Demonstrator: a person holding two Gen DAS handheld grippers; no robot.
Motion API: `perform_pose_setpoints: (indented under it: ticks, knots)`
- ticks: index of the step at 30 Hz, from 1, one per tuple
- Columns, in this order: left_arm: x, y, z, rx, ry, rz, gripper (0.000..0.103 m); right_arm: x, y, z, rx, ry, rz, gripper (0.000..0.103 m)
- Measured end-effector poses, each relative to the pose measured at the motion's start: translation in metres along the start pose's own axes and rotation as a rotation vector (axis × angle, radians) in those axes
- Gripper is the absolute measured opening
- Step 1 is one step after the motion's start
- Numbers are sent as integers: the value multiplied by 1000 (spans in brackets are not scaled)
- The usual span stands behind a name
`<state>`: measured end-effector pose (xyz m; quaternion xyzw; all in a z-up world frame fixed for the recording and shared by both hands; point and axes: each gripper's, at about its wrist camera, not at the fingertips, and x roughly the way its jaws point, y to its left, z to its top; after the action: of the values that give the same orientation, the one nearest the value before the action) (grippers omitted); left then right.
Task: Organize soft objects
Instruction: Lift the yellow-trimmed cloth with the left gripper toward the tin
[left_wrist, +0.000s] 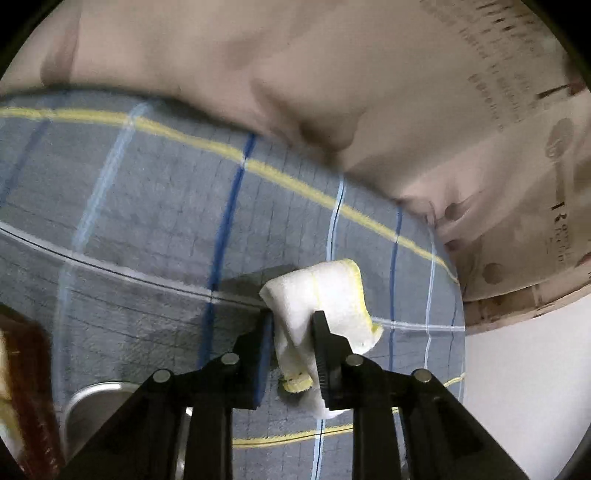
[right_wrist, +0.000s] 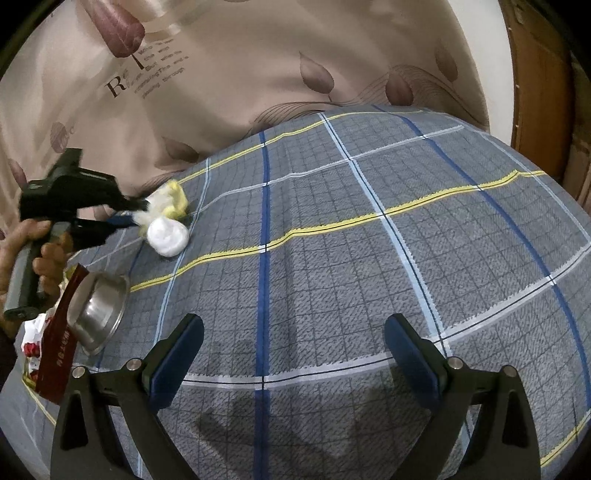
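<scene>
The left claw (left_wrist: 293, 321) was clamped on a white cloth (left_wrist: 325, 299) near the bowl (right_wrist: 101, 314); the right claw (right_wrist: 295, 332) stood apart.

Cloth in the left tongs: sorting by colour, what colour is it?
White cloth with yellow trim, clearest in the left wrist view.

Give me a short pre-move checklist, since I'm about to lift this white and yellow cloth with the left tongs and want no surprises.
1. Left tongs shut on the cloth: ok, both pads pinch a fold.
2. Whole cloth gathered: not ok, one end hangs loose below the grip.
3. White bundle free of the cloth: cannot tell, they lie touching in the right wrist view.
4. Metal bowl clear of the lift path: ok, it sits nearer, off to the side.
5. Right tongs out of the way: ok, open and empty over the checked bedspread.
</scene>
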<state>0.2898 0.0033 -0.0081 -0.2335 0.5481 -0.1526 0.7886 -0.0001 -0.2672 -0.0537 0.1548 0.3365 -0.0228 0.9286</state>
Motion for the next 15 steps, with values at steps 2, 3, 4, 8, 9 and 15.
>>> perform_pose_setpoints:
  ticks: [2, 3, 4, 8, 9, 15]
  knots:
    - [-18, -1, -1, 5, -39, -7, 21, 0, -1, 0, 2, 2, 1, 98]
    - [-27, -1, -2, 2, -58, -8, 21, 0, 0, 0, 2, 3, 1, 98]
    - [-36, 0, -3, 0, -78, -3, 21, 0, -1, 0, 3, 3, 0, 98]
    - [-63, 4, -7, 12, -120, 12, 21, 0, 1, 0, 2, 4, -6, 98]
    - [-67, 6, -8, 9, -123, 7, 21, 0, 1, 0, 3, 4, -9, 98]
    - [-90, 25, -18, -36, -149, 4, 21, 1, 1, 0, 1, 6, -27, 98]
